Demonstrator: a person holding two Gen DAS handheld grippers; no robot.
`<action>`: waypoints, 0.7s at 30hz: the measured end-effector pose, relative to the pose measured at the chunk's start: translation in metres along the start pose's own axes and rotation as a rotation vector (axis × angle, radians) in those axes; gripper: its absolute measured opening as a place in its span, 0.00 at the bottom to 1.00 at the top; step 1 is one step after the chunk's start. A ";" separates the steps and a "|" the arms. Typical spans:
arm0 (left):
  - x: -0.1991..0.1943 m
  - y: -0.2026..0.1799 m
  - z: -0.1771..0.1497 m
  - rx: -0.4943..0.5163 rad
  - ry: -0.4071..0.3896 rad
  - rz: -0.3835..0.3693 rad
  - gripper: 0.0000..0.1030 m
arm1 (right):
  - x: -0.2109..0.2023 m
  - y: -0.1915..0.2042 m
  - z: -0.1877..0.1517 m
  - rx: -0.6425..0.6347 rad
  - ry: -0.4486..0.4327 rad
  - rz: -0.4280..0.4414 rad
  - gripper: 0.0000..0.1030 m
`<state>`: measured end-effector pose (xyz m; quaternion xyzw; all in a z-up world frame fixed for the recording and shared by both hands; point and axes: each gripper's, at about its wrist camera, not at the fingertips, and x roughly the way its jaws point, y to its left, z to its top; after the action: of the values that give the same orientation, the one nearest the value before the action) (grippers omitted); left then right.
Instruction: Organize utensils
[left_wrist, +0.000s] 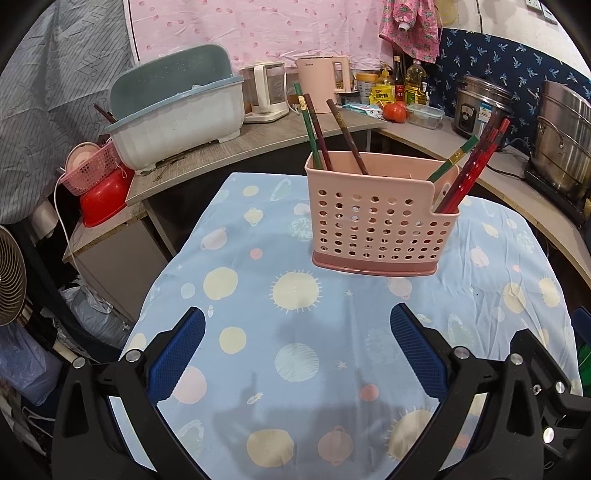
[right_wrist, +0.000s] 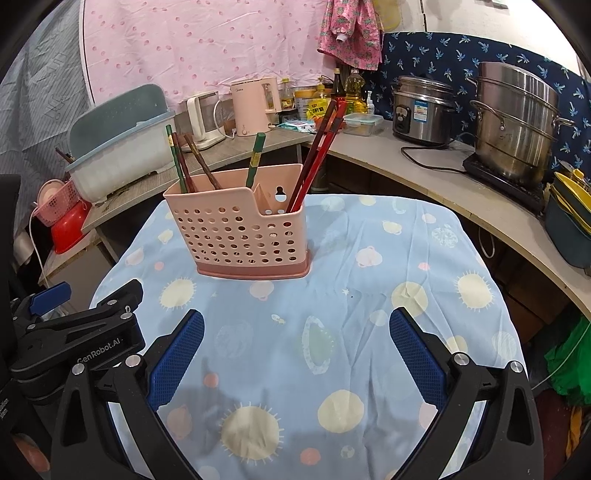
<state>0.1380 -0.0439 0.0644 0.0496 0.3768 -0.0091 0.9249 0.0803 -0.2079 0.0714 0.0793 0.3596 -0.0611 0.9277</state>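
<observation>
While both grippers' jaws gape empty, the pink utensil holder (left_wrist: 382, 229) (right_wrist: 240, 230) stands well ahead of them.

Pink perforated holder (left_wrist: 380, 221) upright on cloth; green, brown, red chopsticks (left_wrist: 469, 173) leaning inside.

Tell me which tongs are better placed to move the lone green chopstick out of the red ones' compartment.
Probably the right tongs: open, empty, and nearer the holder's small compartment, where that chopstick leans. The left tongs, also open, face the wider side.
</observation>
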 end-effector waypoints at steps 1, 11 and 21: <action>0.000 0.000 0.000 0.002 0.000 0.002 0.93 | 0.000 0.000 0.000 -0.001 -0.001 -0.001 0.94; 0.000 -0.002 0.002 0.010 0.000 -0.003 0.93 | 0.000 0.001 0.000 -0.001 0.000 -0.002 0.94; 0.001 -0.005 0.001 0.017 0.000 -0.008 0.93 | -0.001 0.002 0.001 -0.001 -0.003 -0.003 0.94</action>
<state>0.1392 -0.0488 0.0633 0.0562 0.3768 -0.0161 0.9244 0.0809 -0.2058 0.0730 0.0781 0.3586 -0.0621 0.9281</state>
